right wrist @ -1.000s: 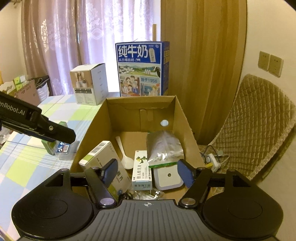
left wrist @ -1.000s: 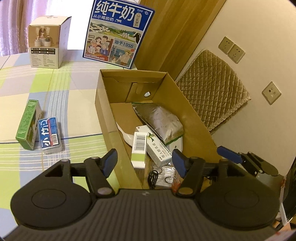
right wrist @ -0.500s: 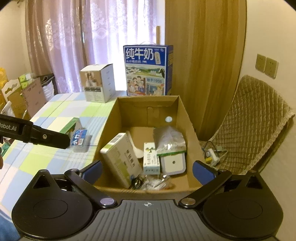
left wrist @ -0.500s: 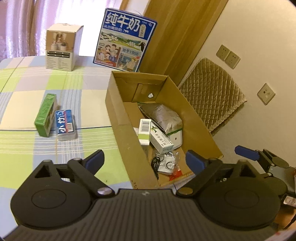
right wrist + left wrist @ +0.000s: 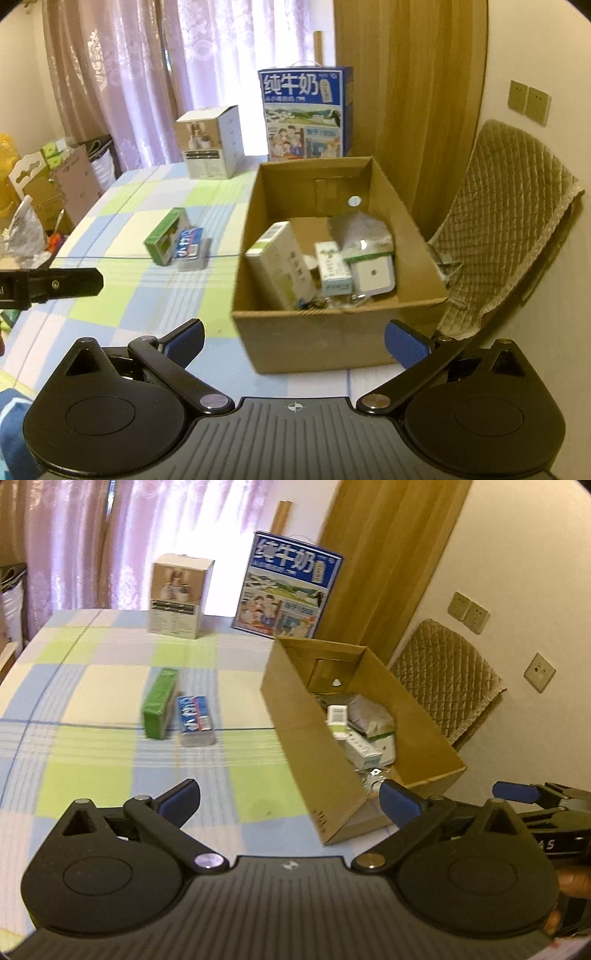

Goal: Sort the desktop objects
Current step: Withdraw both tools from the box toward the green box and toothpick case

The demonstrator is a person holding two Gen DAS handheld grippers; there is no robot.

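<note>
An open cardboard box stands on the checked tablecloth and holds a green-white carton, a small white-green box, a grey foil bag and a white device. Left of it on the cloth lie a green box and a blue-labelled pack, side by side. My left gripper is open above the cloth near the box's front corner, holding nothing. My right gripper is open in front of the box's near wall, also holding nothing.
A blue milk carton case and a white product box stand at the table's far edge by the curtains. A quilted chair is right of the table. More boxes and clutter sit off the table's left side.
Both grippers have pulled back and away from the cardboard box and opened wider. The green-white carton now rests inside the box against its left wall.
</note>
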